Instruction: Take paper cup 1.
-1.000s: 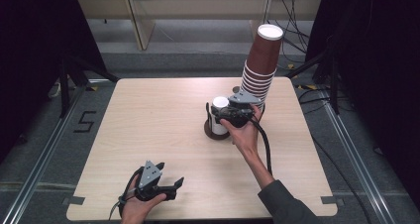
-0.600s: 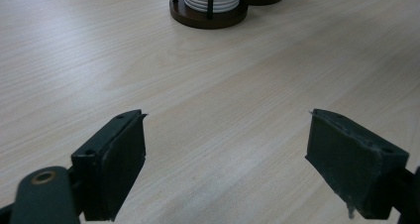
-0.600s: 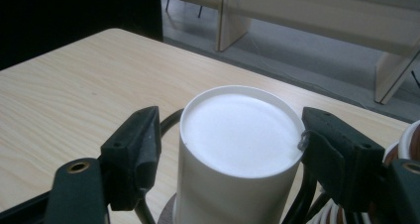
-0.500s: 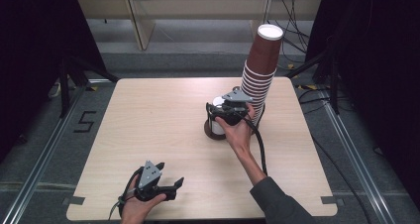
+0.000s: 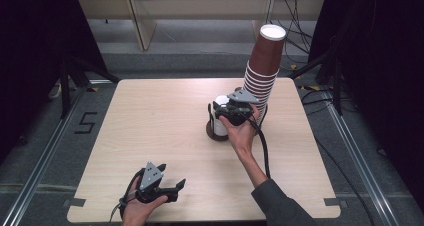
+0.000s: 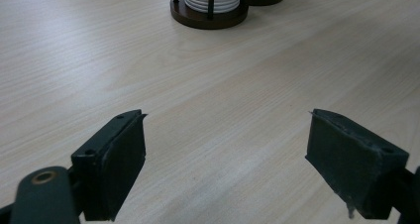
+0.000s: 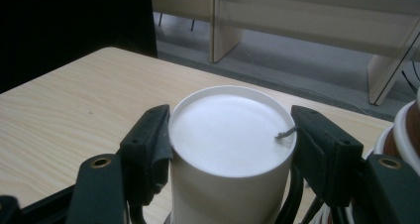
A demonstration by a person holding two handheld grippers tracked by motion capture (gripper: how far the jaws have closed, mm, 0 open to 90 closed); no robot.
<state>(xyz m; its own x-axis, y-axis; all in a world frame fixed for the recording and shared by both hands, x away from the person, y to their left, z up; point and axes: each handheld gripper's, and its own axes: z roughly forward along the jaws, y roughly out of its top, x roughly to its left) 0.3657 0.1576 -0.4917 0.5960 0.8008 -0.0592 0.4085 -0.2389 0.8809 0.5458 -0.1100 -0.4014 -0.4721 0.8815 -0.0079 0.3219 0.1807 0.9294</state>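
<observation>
**Right jaws around the white cup stack**

Both jaws of our right gripper (image 7: 230,135) stand one on each side of the white cup stack (image 7: 230,149), just below its top; the left pad presses the wall, while the right one looks a hair off it, so we cannot tell whether the grip has closed. The stack stands in a round dark wooden holder (image 5: 216,132) with thin black posts, directly beneath the jaws. Just beyond them, to the right, rises the tall stack of brown paper cups (image 5: 262,76), touching or nearly touching the holder's side.

We judge these cups light, thin-walled and easy to crush, and smooth enough to slip. We would hold them high on the wall near the closed top, where the paper is stiffest, and squeeze gently.

Our left gripper (image 6: 225,159) rests well apart near the table (image 5: 150,126) edge, jaws spread wide over bare wood.
</observation>
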